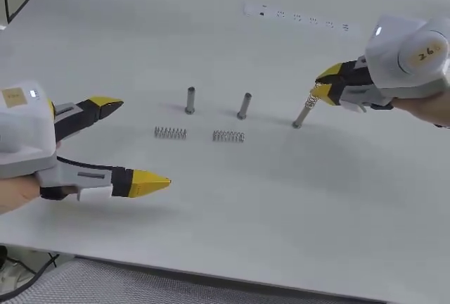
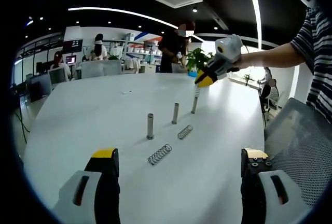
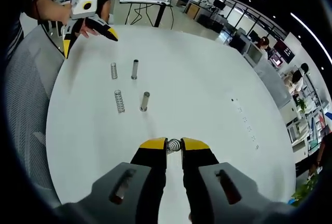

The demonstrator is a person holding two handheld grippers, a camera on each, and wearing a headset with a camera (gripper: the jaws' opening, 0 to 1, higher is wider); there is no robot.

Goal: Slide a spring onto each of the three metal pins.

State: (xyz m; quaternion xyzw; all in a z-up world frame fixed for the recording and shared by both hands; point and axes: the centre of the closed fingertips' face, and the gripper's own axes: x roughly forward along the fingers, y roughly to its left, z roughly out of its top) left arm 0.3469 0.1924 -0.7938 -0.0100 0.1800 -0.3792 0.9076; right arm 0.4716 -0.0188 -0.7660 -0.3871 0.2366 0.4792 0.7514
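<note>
Three metal pins stand in a row on the white table: the left pin [image 1: 190, 100], the middle pin [image 1: 244, 105] and the right pin [image 1: 302, 115]. My right gripper [image 1: 320, 87] is shut on a spring [image 3: 173, 144] [image 1: 311, 100] at the top of the right pin. Two loose springs lie in front of the pins, one at left [image 1: 170, 133] and one at right [image 1: 228, 136]. My left gripper [image 1: 135, 143] is open with nothing between its fingers, at the near left of the table. In the left gripper view the pins [image 2: 150, 126] and springs [image 2: 159, 154] lie ahead.
A white power strip [image 1: 297, 17] lies at the far side of the table. A mesh chair [image 2: 303, 146] stands by the near edge. People stand and sit beyond the table in the left gripper view.
</note>
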